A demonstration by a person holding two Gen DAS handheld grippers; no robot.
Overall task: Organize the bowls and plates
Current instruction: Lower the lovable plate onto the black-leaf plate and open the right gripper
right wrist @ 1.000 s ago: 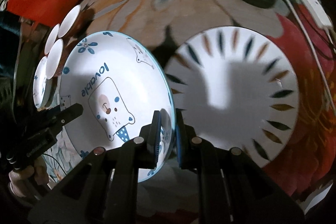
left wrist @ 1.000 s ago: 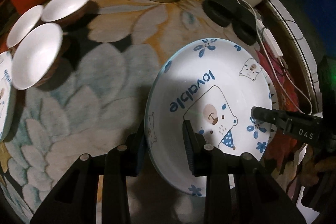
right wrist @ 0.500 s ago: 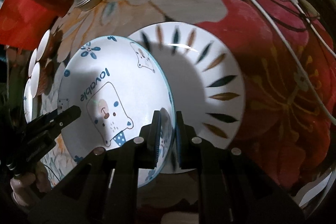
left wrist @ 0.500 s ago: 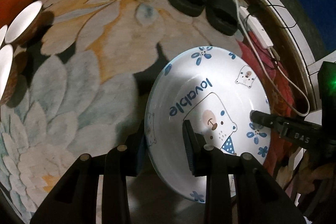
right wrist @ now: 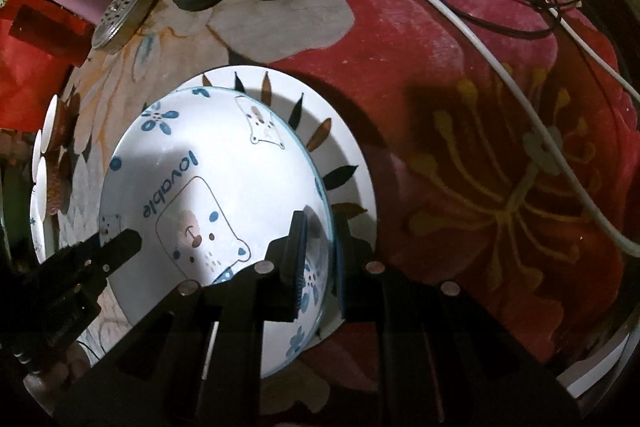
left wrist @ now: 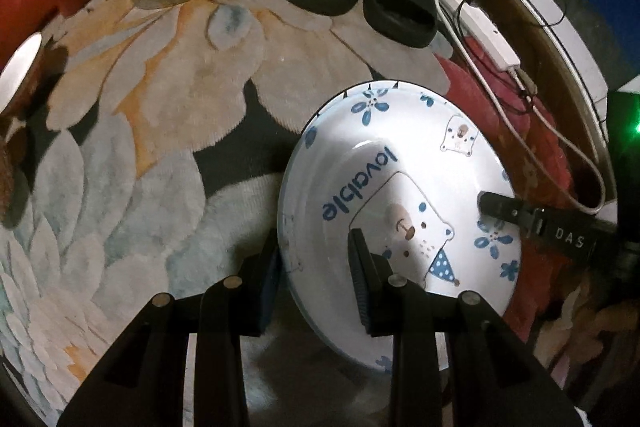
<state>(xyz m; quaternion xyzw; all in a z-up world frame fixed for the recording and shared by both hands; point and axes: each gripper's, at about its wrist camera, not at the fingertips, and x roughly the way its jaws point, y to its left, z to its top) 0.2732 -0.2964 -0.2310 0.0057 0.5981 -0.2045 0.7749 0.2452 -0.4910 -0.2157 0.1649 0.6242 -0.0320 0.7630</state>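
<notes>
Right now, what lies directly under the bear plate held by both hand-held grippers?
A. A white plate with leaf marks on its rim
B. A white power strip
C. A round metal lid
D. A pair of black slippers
A: in the right wrist view the leaf-rimmed plate shows from under the bear plate.

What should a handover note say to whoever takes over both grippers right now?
Left gripper: shut on the near-left rim of the bear plate.
Right gripper: shut on the plate's opposite rim.
The bear plate is held by both, above the leaf-pattern plate lying on the rug.
Small white bowls sit clustered on the rug off to the left.
Done: bear plate gripped and over the leaf-pattern plate.
Left: probably set it down there and release; bowls still to sort.
</notes>
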